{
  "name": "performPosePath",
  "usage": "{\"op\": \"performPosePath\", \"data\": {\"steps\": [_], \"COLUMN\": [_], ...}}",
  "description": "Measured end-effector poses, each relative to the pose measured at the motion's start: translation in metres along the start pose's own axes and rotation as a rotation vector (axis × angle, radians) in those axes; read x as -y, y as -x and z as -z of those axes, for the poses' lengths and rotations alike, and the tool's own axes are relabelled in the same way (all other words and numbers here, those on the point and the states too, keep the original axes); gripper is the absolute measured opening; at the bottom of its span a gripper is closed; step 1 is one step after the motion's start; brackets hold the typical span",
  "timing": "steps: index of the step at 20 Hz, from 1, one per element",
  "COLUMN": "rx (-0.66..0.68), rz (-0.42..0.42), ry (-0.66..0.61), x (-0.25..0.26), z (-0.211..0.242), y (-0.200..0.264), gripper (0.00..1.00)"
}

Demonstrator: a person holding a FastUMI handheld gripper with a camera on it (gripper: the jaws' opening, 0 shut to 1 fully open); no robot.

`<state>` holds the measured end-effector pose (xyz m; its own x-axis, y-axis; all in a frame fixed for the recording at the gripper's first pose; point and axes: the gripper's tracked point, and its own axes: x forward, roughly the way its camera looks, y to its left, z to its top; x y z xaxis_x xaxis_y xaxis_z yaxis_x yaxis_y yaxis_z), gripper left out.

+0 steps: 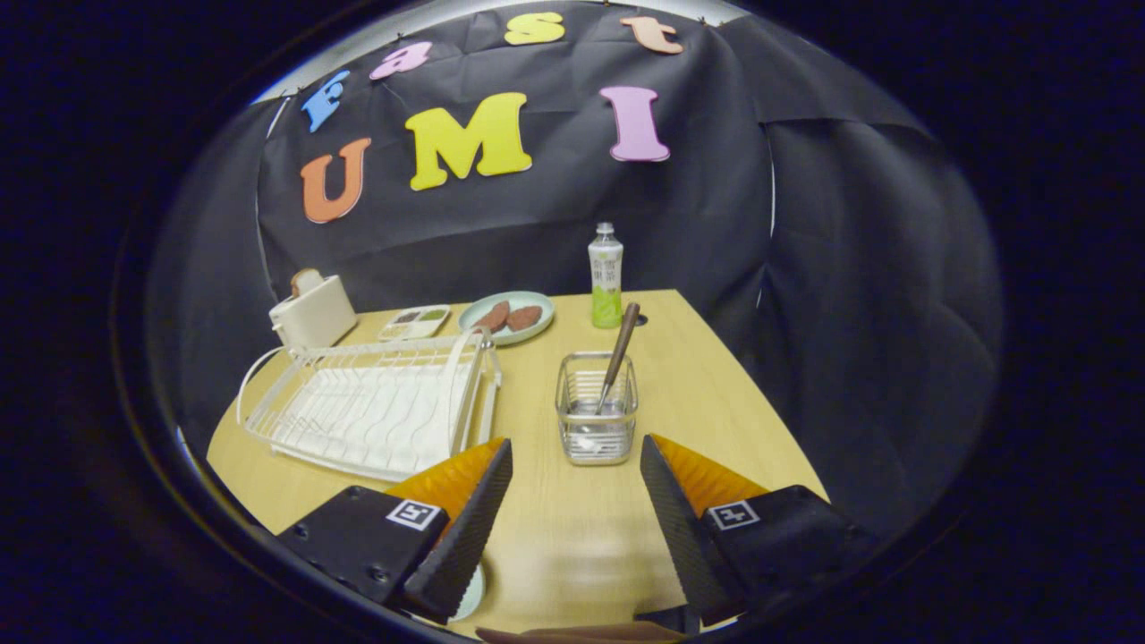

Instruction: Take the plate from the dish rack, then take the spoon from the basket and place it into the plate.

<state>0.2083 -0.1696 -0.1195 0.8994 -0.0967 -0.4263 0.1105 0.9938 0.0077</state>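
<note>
My gripper (pixel 577 452) is open above the wooden table, with bare tabletop between its fingers. Just ahead of the fingertips stands a small wire basket (pixel 597 407). A spoon (pixel 619 351) with a brown handle leans upright in it, handle tilted toward the far right. To the left of the fingers sits a white dish rack (pixel 376 402), and I see no plate standing in it. A sliver of a pale green plate (pixel 471 595) pokes out from under my left finger, near the table's front edge.
Beyond the rack are a cream toaster (pixel 313 311), a small tray (pixel 414 323), and a pale green plate with two brown pieces (pixel 507 317). A green bottle (pixel 606 275) stands at the far edge. The table (pixel 716 402) drops off on the right.
</note>
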Motion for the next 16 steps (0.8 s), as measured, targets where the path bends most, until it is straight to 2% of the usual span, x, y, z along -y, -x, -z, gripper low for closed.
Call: {"op": "performPosePath", "data": {"steps": [4, 7, 9, 13, 16], "rx": [0.039, 0.071, 0.085, 0.063, 0.089], "rz": [-0.041, -0.022, -0.039, -0.071, -0.079], "ry": [-0.006, 0.044, 0.053, -0.031, -0.031], "x": [-0.001, 0.010, 0.013, 0.022, 0.025], "z": [-0.030, -0.044, -0.052, -0.060, -0.067], "y": [-0.045, -0.081, -0.101, -0.140, -0.159], "gripper": [0.93, 0.93, 0.93, 0.93, 0.87]}}
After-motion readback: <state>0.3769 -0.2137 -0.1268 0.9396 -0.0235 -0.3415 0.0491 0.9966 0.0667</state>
